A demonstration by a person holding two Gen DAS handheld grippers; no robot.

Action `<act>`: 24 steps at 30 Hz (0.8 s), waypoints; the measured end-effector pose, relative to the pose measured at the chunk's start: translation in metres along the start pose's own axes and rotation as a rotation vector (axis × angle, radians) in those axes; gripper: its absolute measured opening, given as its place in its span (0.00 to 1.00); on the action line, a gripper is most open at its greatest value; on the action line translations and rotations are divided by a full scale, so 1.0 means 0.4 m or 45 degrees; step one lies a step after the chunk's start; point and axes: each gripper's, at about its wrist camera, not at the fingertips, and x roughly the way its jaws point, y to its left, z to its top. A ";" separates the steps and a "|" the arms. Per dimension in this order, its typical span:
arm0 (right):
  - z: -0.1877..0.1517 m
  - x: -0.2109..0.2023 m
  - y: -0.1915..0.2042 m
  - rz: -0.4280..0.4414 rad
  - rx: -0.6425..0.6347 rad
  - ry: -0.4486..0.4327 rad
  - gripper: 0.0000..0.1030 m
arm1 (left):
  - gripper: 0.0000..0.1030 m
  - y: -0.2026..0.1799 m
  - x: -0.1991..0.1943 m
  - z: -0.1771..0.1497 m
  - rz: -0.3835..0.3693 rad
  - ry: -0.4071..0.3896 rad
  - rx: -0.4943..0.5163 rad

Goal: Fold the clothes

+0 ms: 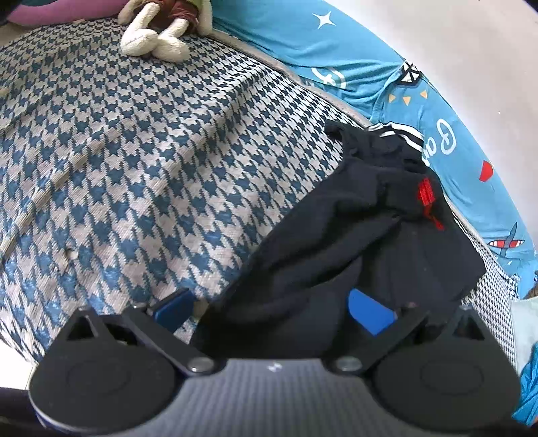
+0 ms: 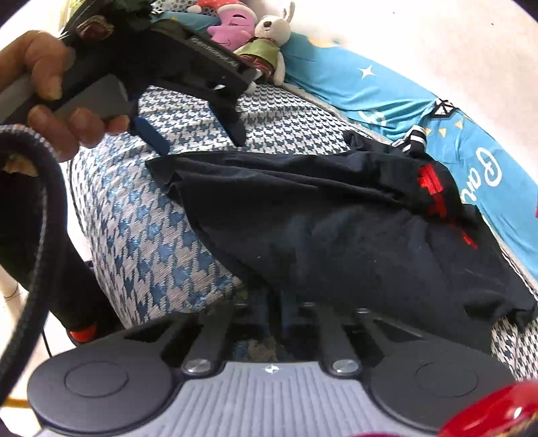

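Observation:
A black garment [image 1: 353,228] [image 2: 336,228] with a red print [image 2: 433,188] and white stripes [image 1: 396,132] lies crumpled on the blue-and-white houndstooth bed cover [image 1: 134,151] [image 2: 141,235]. My left gripper [image 1: 269,302] is open, its blue pads wide apart on either side of the garment's near fold. The right wrist view shows the left gripper [image 2: 198,137] in a person's hand [image 2: 50,101], over the garment's left corner. My right gripper [image 2: 269,302] has its fingers drawn together at the garment's near edge, apparently pinching the cloth.
A cream plush rabbit [image 1: 158,37] [image 2: 269,43] and a pink plush toy [image 2: 232,23] sit at the far end of the bed. A bright blue printed sheet [image 1: 370,50] [image 2: 386,90] runs along the right, against a white wall. A dark cable [image 2: 30,235] hangs at left.

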 end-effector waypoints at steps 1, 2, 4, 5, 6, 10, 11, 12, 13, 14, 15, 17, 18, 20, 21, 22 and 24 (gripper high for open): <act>0.001 -0.006 -0.003 0.019 0.013 0.003 0.06 | 1.00 0.003 -0.001 0.000 0.003 -0.002 -0.005; -0.002 -0.014 -0.004 0.032 0.014 0.005 0.06 | 1.00 0.006 -0.002 0.000 0.005 -0.004 -0.010; -0.006 -0.031 -0.004 0.059 0.015 0.010 0.06 | 1.00 0.013 -0.005 0.000 0.012 -0.009 -0.020; -0.008 -0.039 -0.004 0.072 0.016 0.012 0.06 | 1.00 0.016 -0.006 0.000 0.016 -0.010 -0.023; -0.011 -0.047 -0.004 0.085 0.016 0.014 0.06 | 1.00 0.019 -0.007 0.001 0.019 -0.011 -0.028; -0.032 -0.064 0.012 0.149 -0.005 0.059 0.04 | 1.00 0.028 -0.011 0.002 0.025 -0.017 -0.039; -0.037 -0.067 0.021 0.180 -0.013 0.073 0.03 | 1.00 0.029 -0.012 0.003 0.026 -0.020 -0.043; -0.041 -0.070 0.030 0.209 -0.021 0.086 0.03 | 1.00 0.030 -0.013 0.003 0.028 -0.022 -0.047; -0.045 -0.074 0.041 0.218 -0.028 0.087 0.03 | 1.00 0.030 -0.013 0.003 0.028 -0.023 -0.049; -0.048 -0.078 0.051 0.227 -0.034 0.086 0.03 | 1.00 0.029 -0.014 0.003 0.028 -0.024 -0.049; -0.050 -0.083 0.058 0.233 -0.037 0.077 0.03 | 1.00 0.026 -0.015 0.003 0.028 -0.026 -0.045; -0.048 -0.097 0.058 0.250 -0.011 0.048 0.03 | 1.00 0.017 -0.016 0.001 0.025 -0.031 -0.033; -0.047 -0.103 0.051 0.240 0.019 0.030 0.03 | 1.00 0.012 -0.017 0.000 0.021 -0.035 -0.026; -0.043 -0.114 0.034 0.218 0.091 -0.001 0.04 | 1.00 -0.002 -0.019 -0.002 0.009 -0.042 -0.008; -0.041 -0.117 0.022 0.203 0.140 -0.014 0.04 | 1.00 -0.011 -0.017 -0.004 0.004 -0.043 0.004; -0.039 -0.120 0.010 0.187 0.189 -0.025 0.04 | 1.00 -0.019 -0.015 -0.006 0.000 -0.042 0.016; -0.038 -0.120 -0.029 0.143 0.285 -0.042 0.04 | 1.00 -0.034 -0.011 -0.011 -0.005 -0.039 0.041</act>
